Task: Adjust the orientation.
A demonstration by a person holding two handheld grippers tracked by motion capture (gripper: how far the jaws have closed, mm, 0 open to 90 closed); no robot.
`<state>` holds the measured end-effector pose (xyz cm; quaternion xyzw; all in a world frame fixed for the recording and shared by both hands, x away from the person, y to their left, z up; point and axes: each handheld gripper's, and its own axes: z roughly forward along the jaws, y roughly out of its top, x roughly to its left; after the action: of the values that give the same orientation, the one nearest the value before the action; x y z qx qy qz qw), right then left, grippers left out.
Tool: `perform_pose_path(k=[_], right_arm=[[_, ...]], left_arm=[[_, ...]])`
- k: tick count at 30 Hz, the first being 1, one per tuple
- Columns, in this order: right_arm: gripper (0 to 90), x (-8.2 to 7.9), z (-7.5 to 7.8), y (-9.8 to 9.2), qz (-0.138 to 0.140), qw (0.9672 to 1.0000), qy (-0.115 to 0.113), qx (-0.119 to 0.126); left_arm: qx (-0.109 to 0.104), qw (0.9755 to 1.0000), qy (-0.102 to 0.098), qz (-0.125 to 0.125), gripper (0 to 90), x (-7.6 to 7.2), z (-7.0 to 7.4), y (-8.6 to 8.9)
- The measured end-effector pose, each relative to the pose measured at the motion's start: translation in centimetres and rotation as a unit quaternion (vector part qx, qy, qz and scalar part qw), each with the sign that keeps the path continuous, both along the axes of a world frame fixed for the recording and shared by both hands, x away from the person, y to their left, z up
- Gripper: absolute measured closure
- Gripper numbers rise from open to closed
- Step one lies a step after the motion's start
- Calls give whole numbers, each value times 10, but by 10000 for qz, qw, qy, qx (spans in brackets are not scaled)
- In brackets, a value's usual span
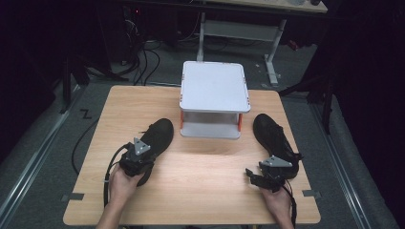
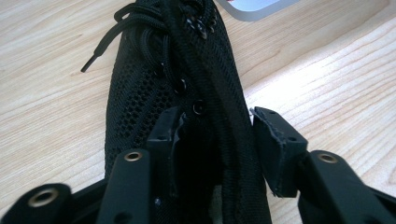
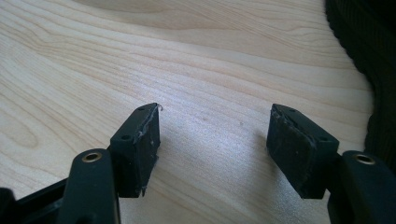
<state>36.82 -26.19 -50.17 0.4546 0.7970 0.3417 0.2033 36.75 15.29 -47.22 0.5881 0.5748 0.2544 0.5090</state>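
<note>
Grasping is the step in hand: the left gripper (image 2: 212, 140) has its jaws around the heel collar of the left shoe (image 1: 155, 140) on the table (image 1: 205, 191), seemingly pinching it. The right gripper (image 3: 215, 140) hangs released beside the other shoe (image 1: 274, 138). Next comes a firm lift, probably toward the white stand (image 1: 214, 88).

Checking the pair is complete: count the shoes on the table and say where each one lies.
2. The left shoe lies left of the white stand, its collar between the left gripper's jaws. The right shoe lies right of the stand, beside the open right gripper.
</note>
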Motion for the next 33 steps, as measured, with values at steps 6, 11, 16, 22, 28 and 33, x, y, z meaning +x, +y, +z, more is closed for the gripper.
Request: perform_pose_path(k=[6, 11, 16, 22, 28, 33], right_arm=[[349, 0, 0, 0, 0, 10000, 0, 2], [348, 0, 0, 0, 5, 10000, 8, 4], [349, 0, 0, 0, 5, 10000, 7, 5], [348, 0, 0, 0, 5, 10000, 8, 6], [348, 0, 0, 0, 5, 10000, 8, 7], [348, 0, 0, 0, 5, 10000, 11, 10]], left_arm=[[-127, 9998, 74, -109, 720, 0, 1, 0], [-196, 9996, 84, -194, 820, -1, 1, -1], [-182, 9997, 69, -159, 834, -2, 2, -1], [-153, 9998, 38, -101, 841, -4, 2, -3], [-190, 9998, -9, -114, 843, -12, 6, -5], [-266, 9996, -66, -73, 843, -17, 10, -6]])
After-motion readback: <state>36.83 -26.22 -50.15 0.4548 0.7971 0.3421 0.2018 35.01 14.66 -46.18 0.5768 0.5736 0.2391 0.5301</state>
